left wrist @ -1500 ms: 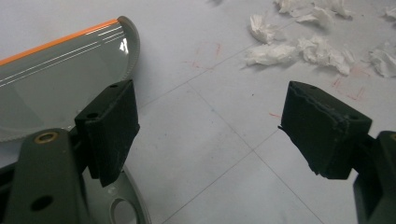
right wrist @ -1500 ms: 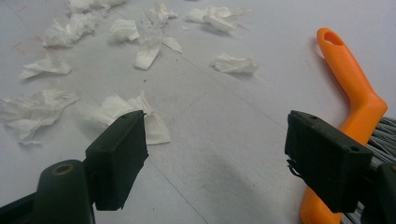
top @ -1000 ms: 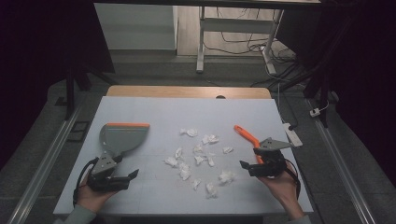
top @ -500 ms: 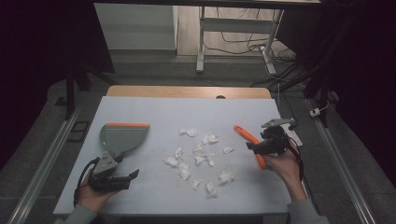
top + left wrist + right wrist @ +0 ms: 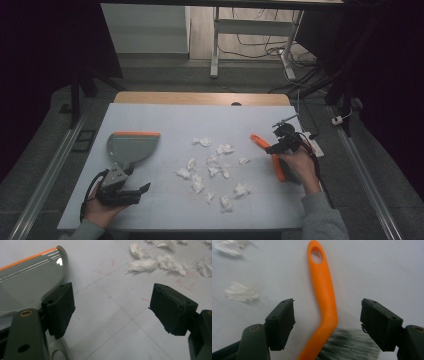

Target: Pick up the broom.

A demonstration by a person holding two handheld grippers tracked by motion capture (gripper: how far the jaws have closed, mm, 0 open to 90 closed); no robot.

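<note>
Reaching over the brush [image 5: 264, 150], the right gripper [image 5: 282, 143] hangs with jaws spread wide, one on each side of the orange handle, nothing held. Brush lies flat at table's right, bristles toward the person, handle end with its hole pointing away. Best bet: lower straight down and clamp at the bend just above the bristles, keeping the handle centred between the pads so it doesn't twist. Left gripper [image 5: 124, 192] rests open and empty just beside the grey dustpan [image 5: 131, 147], near the table's [image 5: 165, 115] left front. Paper scraps [image 5: 216, 168] lie scattered mid-table between pan and brush. Likely step: pick up brush to sweep.
</note>
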